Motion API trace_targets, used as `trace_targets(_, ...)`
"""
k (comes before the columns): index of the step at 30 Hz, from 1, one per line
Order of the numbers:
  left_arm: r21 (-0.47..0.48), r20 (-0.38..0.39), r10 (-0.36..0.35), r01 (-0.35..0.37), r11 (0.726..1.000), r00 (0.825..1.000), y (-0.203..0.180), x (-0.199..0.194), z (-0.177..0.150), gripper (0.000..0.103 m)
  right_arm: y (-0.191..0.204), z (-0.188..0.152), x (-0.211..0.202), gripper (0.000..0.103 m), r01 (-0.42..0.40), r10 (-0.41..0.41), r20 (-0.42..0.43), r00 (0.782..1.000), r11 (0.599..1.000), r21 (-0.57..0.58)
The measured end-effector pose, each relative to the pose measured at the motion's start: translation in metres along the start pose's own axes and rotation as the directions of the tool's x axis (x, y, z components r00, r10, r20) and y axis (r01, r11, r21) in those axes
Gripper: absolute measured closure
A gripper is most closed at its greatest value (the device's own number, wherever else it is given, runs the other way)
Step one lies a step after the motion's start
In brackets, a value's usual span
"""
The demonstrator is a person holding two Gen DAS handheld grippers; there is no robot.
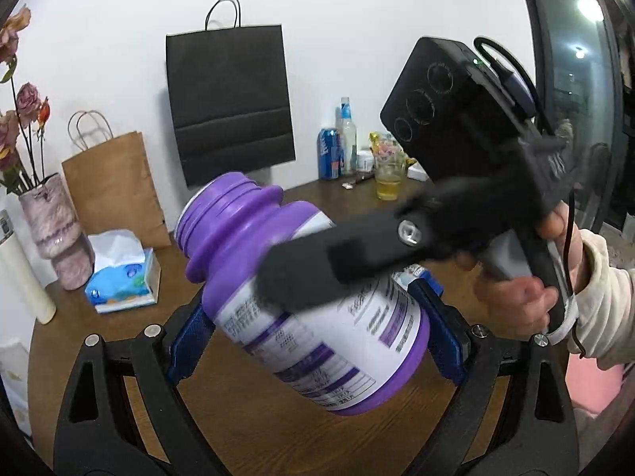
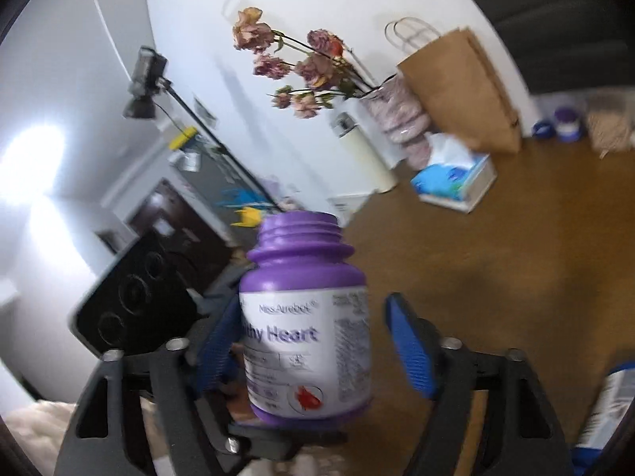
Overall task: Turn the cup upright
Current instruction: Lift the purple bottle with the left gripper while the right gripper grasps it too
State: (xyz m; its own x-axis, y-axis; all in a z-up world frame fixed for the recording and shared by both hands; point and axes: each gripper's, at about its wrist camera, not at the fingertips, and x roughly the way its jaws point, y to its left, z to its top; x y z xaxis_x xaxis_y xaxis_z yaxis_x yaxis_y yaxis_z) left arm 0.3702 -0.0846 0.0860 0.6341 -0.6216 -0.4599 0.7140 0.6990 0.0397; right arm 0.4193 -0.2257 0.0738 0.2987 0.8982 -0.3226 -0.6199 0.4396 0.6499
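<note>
The cup is a purple plastic jar (image 1: 238,230) with a white label and an open threaded mouth. It hangs above the wooden table (image 1: 246,428), tilted with its mouth up and to the left. My left gripper (image 1: 315,333) is shut on it, one blue pad pressing each side of its body. My right gripper (image 1: 305,277) reaches in from the right, one black finger lying across the jar. In the right wrist view the jar (image 2: 305,277) stands between my right gripper's (image 2: 311,349) blue pads; the right pad (image 2: 408,349) is clear of it.
A black paper bag (image 1: 230,107) and a brown one (image 1: 115,186) stand at the back. At the left are a tissue box (image 1: 123,277), a vase of dried flowers (image 1: 55,230) and a cream flask (image 1: 24,277). A blue can (image 1: 329,154), clear bottle (image 1: 347,135) and drinking glass (image 1: 391,178) stand back right.
</note>
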Motion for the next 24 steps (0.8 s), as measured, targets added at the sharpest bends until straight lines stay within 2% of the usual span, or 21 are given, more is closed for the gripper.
trace_targets(2, -0.026, -0.024, -0.007, 0.006, 1.000, 1.000, 0.003, 0.001, 0.000, 0.013, 0.000, -0.002, 0.000, 0.035, 0.011, -0.011, 0.000, 1.000, 1.000, -0.003)
trace_targets(6, -0.160, -0.113, -0.053, 0.035, 0.987, 0.992, 0.005, 0.004, 0.001, 0.012, 0.012, -0.008, 0.000, 0.035, 0.132, -0.131, 0.012, 0.991, 0.988, -0.077)
trace_targets(9, -0.317, -0.190, -0.176, 0.110, 0.942, 0.966, 0.011, 0.006, -0.002, 0.012, 0.021, -0.013, -0.004, 0.035, 0.181, -0.181, 0.019, 0.983, 0.977, -0.111)
trace_targets(11, -0.376, -0.206, -0.225, 0.136, 0.917, 0.952, 0.008, 0.004, -0.005, 0.012, 0.024, -0.018, -0.007, 0.035, 0.173, -0.173, 0.011, 0.985, 0.977, -0.123)
trace_targets(12, -0.384, -0.217, -0.240, 0.143, 0.912, 0.946, 0.006, 0.003, -0.007, 0.011, 0.026, -0.020, -0.008, 0.035, 0.169, -0.169, 0.007, 0.986, 0.978, -0.125)
trace_targets(16, -0.321, -0.281, -0.227, 0.131, 0.938, 0.933, -0.014, 0.008, -0.016, 0.007, 0.025, -0.027, -0.004, 0.035, 0.169, -0.172, -0.012, 0.985, 0.978, -0.125)
trace_targets(17, -0.318, -0.313, -0.245, 0.142, 0.937, 0.918, -0.017, 0.013, -0.021, 0.007, 0.023, -0.028, -0.003, 0.035, 0.171, -0.175, -0.017, 0.984, 0.978, -0.122)
trace_targets(18, -0.302, -0.350, -0.220, 0.113, 0.947, 0.910, -0.020, 0.019, -0.025, 0.008, 0.023, -0.029, -0.002, 0.035, 0.174, -0.177, -0.020, 0.984, 0.977, -0.123)
trace_targets(19, -0.275, -0.347, -0.144, 0.046, 0.960, 0.927, -0.020, 0.019, -0.026, 0.016, 0.024, -0.031, -0.002, 0.035, 0.196, -0.199, -0.009, 0.980, 0.971, -0.133)
trace_targets(20, -0.247, -0.310, -0.057, -0.023, 0.969, 0.949, -0.019, 0.014, -0.023, 0.019, 0.027, -0.032, -0.003, 0.035, 0.242, -0.243, 0.010, 0.970, 0.957, -0.161)
trace_targets(21, -0.241, -0.244, -0.032, -0.029, 0.970, 0.969, -0.017, 0.006, -0.018, 0.015, 0.030, -0.033, -0.004, 0.035, 0.263, -0.264, 0.021, 0.964, 0.947, -0.183)
trace_targets(22, -0.233, -0.201, -0.024, -0.024, 0.972, 0.979, -0.019, 0.001, -0.014, 0.010, 0.032, -0.033, -0.005, 0.035, 0.257, -0.256, 0.028, 0.966, 0.947, -0.193)
trace_targets(24, -0.198, -0.128, 0.053, -0.078, 0.977, 0.990, -0.027, -0.007, -0.012, 0.009, 0.037, -0.033, -0.007, 0.035, 0.228, -0.225, 0.038, 0.974, 0.954, -0.197)
